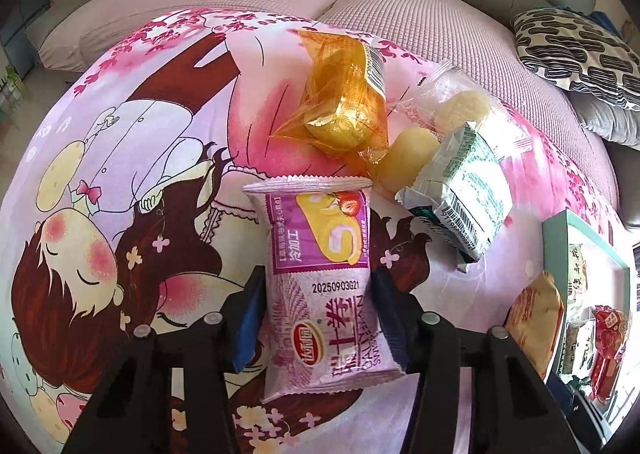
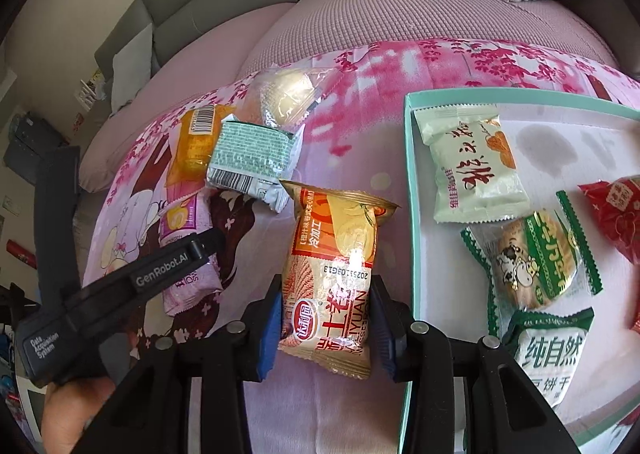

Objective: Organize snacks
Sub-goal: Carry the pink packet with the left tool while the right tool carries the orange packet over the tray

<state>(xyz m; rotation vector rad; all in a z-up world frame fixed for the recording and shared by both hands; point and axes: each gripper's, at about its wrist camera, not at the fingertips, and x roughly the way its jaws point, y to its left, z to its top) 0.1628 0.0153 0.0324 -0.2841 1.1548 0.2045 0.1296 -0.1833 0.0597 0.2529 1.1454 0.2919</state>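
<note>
A purple Swiss-roll packet lies on the cartoon-print sheet spread over a sofa, the left hand-held gripper clenched on its sides, while the right hand-held gripper grasps an orange Swiss-roll packet just beside the teal-rimmed box. An amber cake wrapper, a clear bag of pale rolls and a green-and-white packet sit heaped beyond the purple one; inside the box lie a walnut-cake packet, green biscuit packets and a red sweet
</note>
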